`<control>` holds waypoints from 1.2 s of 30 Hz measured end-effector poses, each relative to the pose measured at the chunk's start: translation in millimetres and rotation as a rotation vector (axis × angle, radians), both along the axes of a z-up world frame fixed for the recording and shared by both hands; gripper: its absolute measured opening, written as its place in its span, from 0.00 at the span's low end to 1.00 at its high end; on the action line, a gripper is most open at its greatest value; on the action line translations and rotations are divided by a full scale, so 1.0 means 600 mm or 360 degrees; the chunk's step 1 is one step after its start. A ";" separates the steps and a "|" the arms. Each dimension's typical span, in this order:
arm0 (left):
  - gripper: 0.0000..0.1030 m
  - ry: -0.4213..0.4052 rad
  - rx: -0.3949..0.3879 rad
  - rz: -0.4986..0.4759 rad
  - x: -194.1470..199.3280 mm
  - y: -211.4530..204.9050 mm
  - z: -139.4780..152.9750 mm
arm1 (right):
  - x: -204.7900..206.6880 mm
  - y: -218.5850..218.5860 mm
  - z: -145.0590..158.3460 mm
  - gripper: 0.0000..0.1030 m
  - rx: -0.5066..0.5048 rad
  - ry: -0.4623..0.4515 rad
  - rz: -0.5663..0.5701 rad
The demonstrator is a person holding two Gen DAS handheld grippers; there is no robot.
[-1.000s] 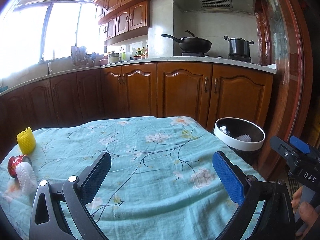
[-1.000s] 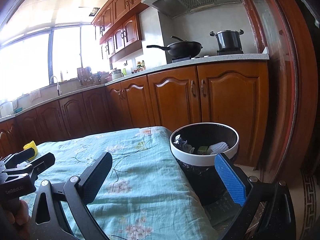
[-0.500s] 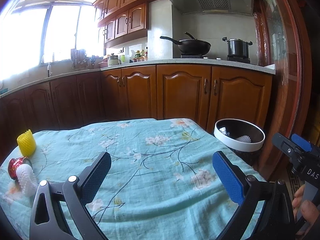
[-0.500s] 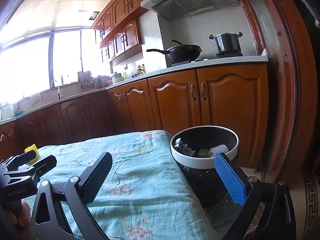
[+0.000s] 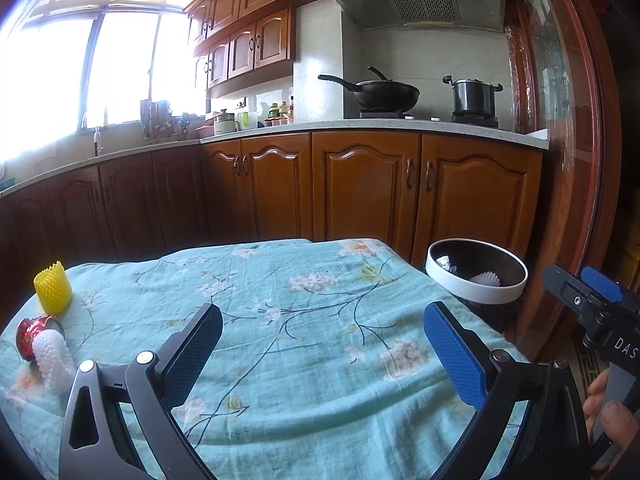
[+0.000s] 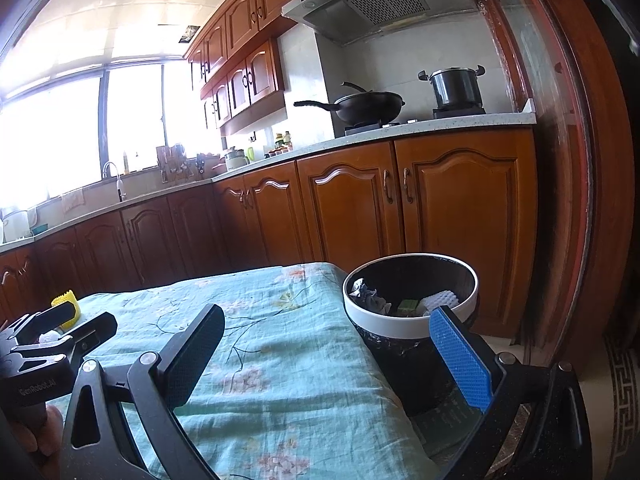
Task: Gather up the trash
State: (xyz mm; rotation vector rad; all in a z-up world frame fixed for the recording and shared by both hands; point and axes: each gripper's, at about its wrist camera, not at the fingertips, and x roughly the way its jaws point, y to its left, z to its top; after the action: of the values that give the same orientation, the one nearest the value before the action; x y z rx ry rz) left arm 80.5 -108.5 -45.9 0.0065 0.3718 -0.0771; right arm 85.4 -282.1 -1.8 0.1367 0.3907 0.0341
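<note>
Left wrist view: I am holding my left tool (image 5: 322,350) spread and empty over the cloth-covered counter (image 5: 304,304), eyeing the white foam net (image 5: 52,354) at its left edge, likely light and squashy, best pinched gently mid-body.

both grippers have tilted up slightly, so table (image 5: 320,340) and bin (image 6: 410,320) sit lower in view.
</note>
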 end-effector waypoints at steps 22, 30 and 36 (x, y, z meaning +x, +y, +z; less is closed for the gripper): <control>0.98 0.0000 0.0001 -0.0015 0.004 0.004 0.000 | 0.002 0.005 0.009 1.00 -0.0003 -0.0011 0.0021; 0.98 0.0002 0.0001 -0.0021 0.007 0.005 0.001 | 0.005 0.006 0.011 1.00 -0.0004 -0.0012 0.0026; 0.98 0.0003 0.0003 -0.0030 0.012 0.008 0.000 | 0.004 0.007 0.011 1.00 -0.0003 -0.0019 0.0025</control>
State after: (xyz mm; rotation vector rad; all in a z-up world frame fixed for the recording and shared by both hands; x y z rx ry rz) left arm 87.6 -103.8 -45.9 0.0116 0.3738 -0.0957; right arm 87.9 -278.0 4.8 0.1318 0.3802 0.0500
